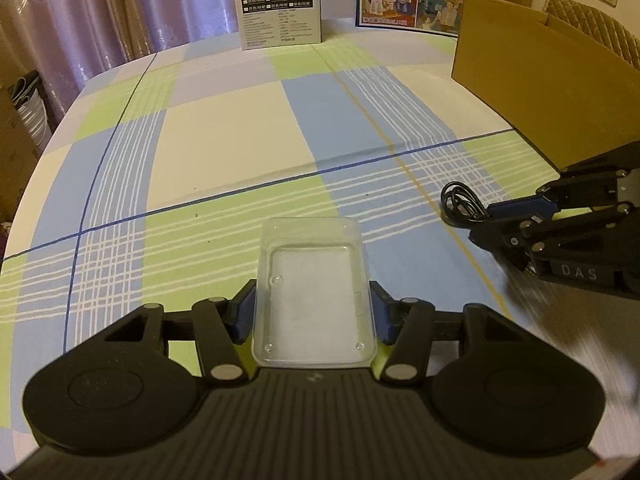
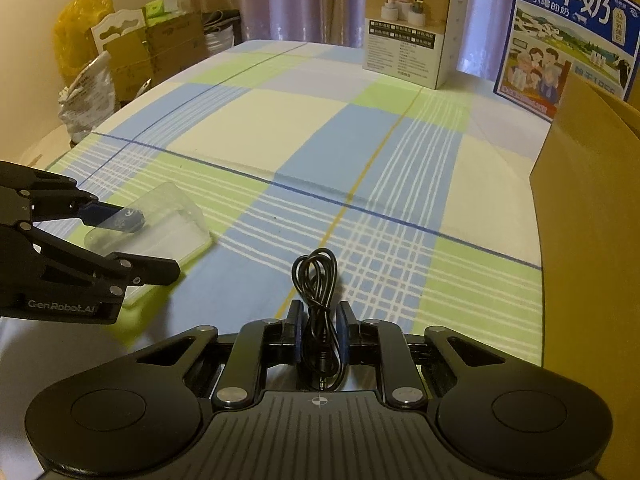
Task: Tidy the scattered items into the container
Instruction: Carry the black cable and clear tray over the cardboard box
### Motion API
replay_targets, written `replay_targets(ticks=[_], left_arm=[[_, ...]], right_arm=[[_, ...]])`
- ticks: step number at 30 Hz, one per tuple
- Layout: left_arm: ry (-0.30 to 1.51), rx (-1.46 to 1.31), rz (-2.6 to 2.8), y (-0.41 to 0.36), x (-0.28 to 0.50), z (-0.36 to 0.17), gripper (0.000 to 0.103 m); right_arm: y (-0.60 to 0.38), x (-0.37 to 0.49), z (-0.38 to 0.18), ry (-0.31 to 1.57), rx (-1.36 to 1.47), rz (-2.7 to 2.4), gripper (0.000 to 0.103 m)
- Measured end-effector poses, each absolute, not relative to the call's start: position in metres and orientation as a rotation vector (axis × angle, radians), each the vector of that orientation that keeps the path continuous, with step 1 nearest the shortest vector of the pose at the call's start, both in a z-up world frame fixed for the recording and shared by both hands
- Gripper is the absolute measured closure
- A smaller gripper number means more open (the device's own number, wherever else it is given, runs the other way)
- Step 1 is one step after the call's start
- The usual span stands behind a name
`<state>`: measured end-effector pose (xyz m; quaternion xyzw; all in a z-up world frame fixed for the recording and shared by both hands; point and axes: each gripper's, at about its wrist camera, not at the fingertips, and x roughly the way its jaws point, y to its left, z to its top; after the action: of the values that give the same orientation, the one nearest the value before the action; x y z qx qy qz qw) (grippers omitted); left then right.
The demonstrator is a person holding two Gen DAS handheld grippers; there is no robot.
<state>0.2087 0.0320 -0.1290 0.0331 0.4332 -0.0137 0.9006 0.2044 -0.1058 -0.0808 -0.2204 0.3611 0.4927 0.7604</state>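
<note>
I hold the clear plastic tray (image 1: 314,292) tight in my left gripper (image 1: 314,312) and the black cable (image 2: 318,300) pinched in my right gripper (image 2: 320,330), so I lift both gently toward the cardboard box (image 1: 540,80) at two o'clock.

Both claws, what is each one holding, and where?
Left claw: clear plastic tray, by its long sides. Right claw: coiled black cable, around the bundle's middle.
</note>
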Motion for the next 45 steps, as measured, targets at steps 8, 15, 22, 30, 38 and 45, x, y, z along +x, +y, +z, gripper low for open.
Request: replay_targets(ticks=[8, 15, 22, 30, 38, 45], left_arm=[[0.911, 0.059, -0.026, 0.025, 0.201, -0.127, 0.052], [0.914, 0.052, -0.018, 0.021, 0.19, -0.117, 0.052], [0.905, 0.06, -0.021, 0.014, 0.176, -0.1, 0.052], [0.856, 0.057, -0.027, 0.0, 0.165, -0.058, 0.052], [0.779, 0.075, -0.095, -0.049, 0.163, -0.008, 0.052], [0.729, 0.058, -0.21, -0.119, 0.176, 0.025, 0.052]], right_arm=[[-0.11, 0.201, -0.079, 0.795, -0.469, 1.069, 0.09], [-0.116, 0.195, -0.067, 0.769, -0.455, 1.062, 0.09], [-0.122, 0.18, -0.045, 0.733, -0.439, 1.064, 0.09], [-0.143, 0.174, 0.006, 0.676, -0.357, 1.046, 0.09], [-0.198, 0.185, 0.067, 0.605, -0.284, 0.974, 0.09], [-0.267, 0.219, 0.108, 0.571, -0.262, 0.856, 0.09]])
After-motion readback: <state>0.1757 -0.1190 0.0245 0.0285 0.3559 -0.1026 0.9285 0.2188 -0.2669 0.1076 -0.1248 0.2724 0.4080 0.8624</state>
